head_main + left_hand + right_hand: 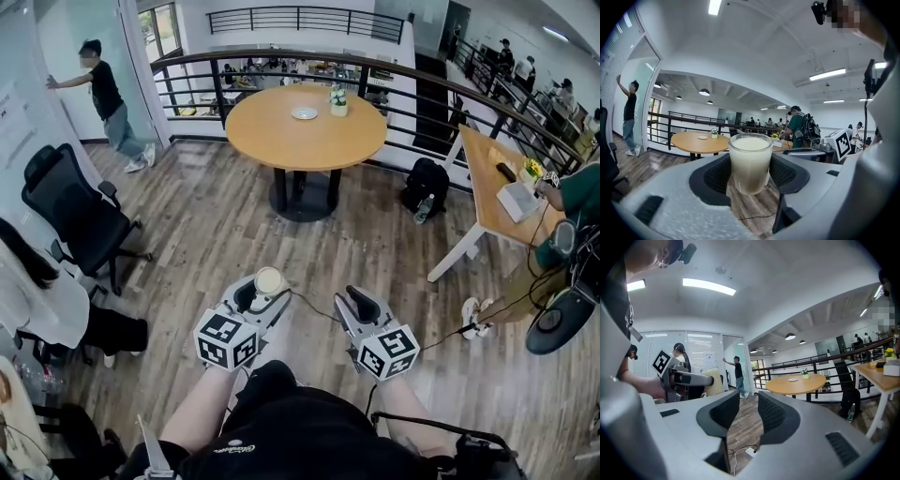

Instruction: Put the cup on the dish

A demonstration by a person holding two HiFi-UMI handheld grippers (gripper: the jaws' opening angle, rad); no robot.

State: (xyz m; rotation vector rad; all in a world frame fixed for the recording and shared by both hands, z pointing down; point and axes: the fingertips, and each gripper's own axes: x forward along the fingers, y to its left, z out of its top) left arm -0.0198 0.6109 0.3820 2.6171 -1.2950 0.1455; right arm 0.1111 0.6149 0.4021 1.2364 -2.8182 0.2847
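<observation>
A clear cup (270,280) of milky liquid stands upright between the jaws of my left gripper (267,286), which is shut on it and held over the wooden floor. In the left gripper view the cup (750,161) fills the gap of the left gripper (750,176), both pads against its sides. A small white dish (304,112) lies on the round wooden table (281,145) far ahead; the same dish (702,137) is tiny beyond the cup. My right gripper (361,302) hangs beside the left. In its own view the right gripper (749,416) is open by a narrow gap with nothing in it.
A small potted plant (338,101) stands next to the dish. A black office chair (75,211) is at the left, a long desk (492,178) and a black backpack (427,185) at the right. A railing (422,80) runs behind the table. A person (108,94) stands far left.
</observation>
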